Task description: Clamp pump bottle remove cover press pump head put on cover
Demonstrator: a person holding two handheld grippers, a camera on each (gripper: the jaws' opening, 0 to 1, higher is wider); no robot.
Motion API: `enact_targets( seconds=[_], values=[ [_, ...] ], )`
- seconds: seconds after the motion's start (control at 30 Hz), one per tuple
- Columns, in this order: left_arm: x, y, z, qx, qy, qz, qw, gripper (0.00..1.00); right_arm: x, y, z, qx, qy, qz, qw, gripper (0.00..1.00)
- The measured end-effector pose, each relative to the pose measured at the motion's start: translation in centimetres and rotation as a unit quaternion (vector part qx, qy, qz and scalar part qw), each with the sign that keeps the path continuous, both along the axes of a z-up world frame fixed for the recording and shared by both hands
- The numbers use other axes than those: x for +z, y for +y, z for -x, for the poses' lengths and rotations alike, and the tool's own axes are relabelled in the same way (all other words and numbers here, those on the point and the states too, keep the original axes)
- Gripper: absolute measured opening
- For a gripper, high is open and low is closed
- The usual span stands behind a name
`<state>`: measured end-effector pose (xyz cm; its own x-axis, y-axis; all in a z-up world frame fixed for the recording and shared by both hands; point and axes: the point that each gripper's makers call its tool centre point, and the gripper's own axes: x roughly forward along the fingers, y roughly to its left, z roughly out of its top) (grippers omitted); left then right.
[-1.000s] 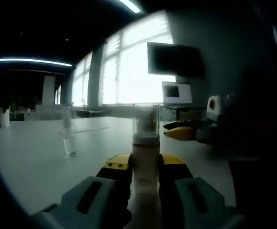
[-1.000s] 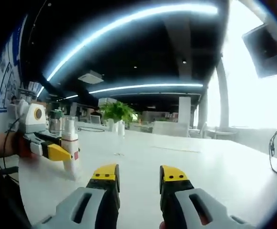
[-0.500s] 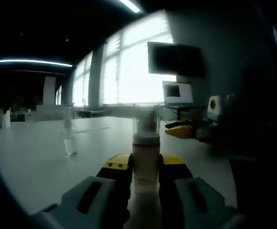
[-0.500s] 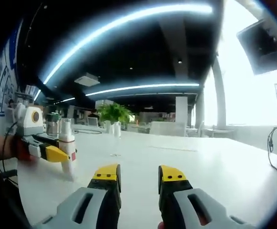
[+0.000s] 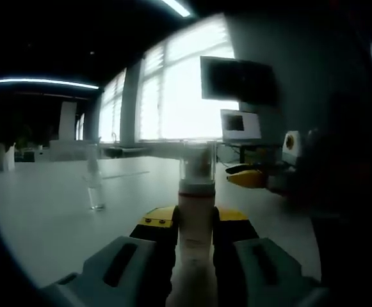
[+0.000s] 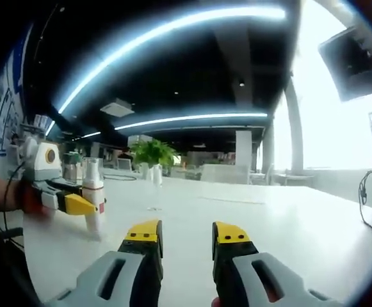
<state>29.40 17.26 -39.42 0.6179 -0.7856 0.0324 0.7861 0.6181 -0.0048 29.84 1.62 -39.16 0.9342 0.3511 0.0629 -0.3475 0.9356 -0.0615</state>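
Observation:
A white pump bottle (image 5: 195, 214) with a clear cover (image 5: 196, 164) on top stands upright on the white table (image 5: 57, 217). My left gripper (image 5: 194, 225) is shut on the bottle's body, yellow tips on either side. In the right gripper view the same bottle (image 6: 93, 203) shows at the left, held by the left gripper (image 6: 75, 204). My right gripper (image 6: 186, 235) is open over the table with nothing between its jaws. In the left gripper view the right gripper (image 5: 244, 176) shows at the right, beyond the bottle.
A small clear cover-like piece (image 5: 95, 185) stands on the table left of the bottle, seen far off as a small clear piece (image 6: 153, 204). A laptop (image 5: 240, 125) and a wall monitor (image 5: 238, 79) sit at the back. Plants (image 6: 152, 152) stand at the table's far side.
Both views shifted only slightly. The left gripper keeps its hold on the bottle and the right gripper stays open.

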Motion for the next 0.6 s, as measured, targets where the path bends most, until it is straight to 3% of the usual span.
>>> enact_targets(
  seconds=[0.2,0.6],
  values=[
    [1.0,0.4,-1.2,0.012,0.009,0.029,0.9995,0.12,0.0,0.0,0.0,-0.001,0.001,-0.001,1.0000,0.26],
    [2.6,-2.1,-5.2,0.047,-0.004,0.037,0.9982,0.12,0.2,-0.2,0.0,-0.002,-0.001,-0.010,0.9999,0.24]
  ],
)
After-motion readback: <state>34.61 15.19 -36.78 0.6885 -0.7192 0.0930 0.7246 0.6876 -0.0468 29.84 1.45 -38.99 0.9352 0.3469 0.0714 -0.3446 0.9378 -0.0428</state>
